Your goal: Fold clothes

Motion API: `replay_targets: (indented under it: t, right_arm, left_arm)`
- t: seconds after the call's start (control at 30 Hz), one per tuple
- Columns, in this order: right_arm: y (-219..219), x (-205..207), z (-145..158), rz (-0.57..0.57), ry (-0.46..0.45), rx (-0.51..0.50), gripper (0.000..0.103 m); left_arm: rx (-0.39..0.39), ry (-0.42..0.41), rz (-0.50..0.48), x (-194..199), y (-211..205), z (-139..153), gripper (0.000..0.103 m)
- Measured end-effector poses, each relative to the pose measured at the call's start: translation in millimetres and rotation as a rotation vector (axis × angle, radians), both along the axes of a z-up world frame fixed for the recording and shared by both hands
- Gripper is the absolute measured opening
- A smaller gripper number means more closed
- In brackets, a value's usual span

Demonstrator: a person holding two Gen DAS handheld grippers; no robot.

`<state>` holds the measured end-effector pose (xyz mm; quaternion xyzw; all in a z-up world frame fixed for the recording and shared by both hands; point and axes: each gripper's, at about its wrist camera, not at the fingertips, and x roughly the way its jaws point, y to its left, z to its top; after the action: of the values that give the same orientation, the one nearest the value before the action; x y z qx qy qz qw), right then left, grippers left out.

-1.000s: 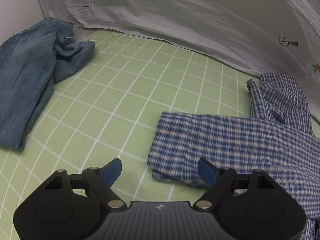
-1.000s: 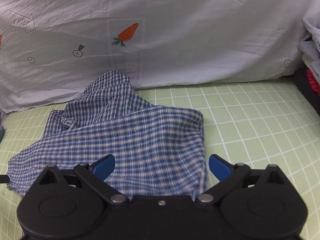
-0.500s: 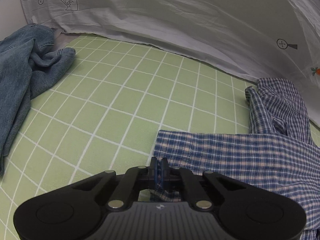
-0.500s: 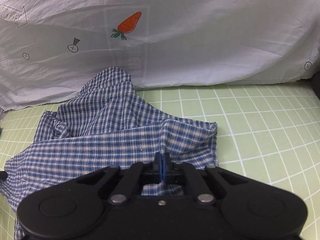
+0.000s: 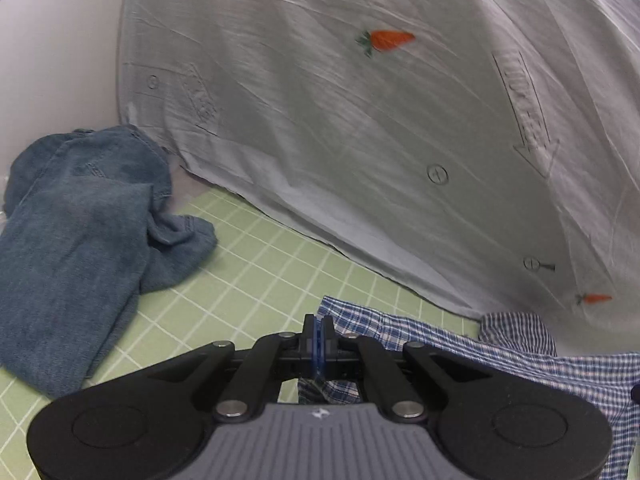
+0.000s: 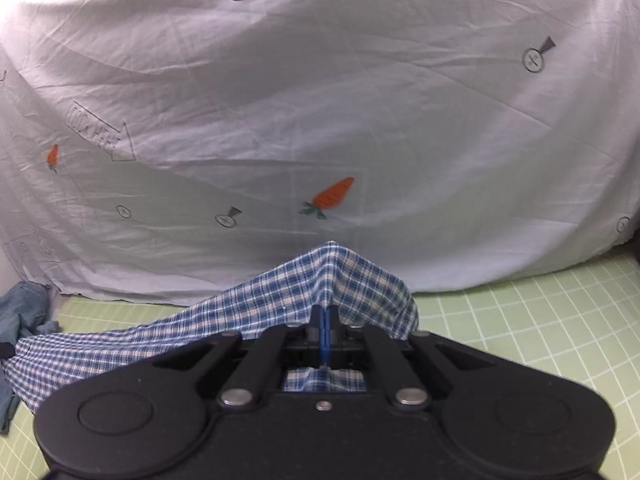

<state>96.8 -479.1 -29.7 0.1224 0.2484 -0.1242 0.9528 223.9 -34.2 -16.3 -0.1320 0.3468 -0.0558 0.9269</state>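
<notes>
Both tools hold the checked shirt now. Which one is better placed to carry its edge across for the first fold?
Probably the right tool. It is shut on a raised peak of the checked shirt, with bare green mat beside it. The left tool pinches an end still low near the mat, with the jeans close by.

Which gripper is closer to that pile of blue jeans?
Left. The left gripper pinches the plaid shirt just beside the jeans; the right gripper grips the shirt's opposite end, far from them.

The left gripper point(image 5: 319, 334) pinches the edge of the blue checked shirt point(image 5: 520, 354) above the green mat point(image 5: 256, 264). A pile of blue jeans point(image 5: 80, 232) lies nearby, beside the white sheet point(image 5: 360, 140).
</notes>
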Motion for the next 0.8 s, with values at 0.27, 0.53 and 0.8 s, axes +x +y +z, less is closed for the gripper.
replay_targets:
  t: [0.27,0.53,0.8]
  right_arm:
    - [5,32,-46,0.007,0.118,0.164,0.054]
    - [-68,20,-96,-0.225,0.217,0.417,0.077]
    - [-87,57,-115,-0.119,0.269,0.455,0.003]
  left_arm:
    - [0.052,0.188,0.176,10,45,-64,0.001]
    - [0.079,0.241,0.155,10,45,-87,0.001]
    - [0.107,0.277,0.153,15,40,-100,0.001]
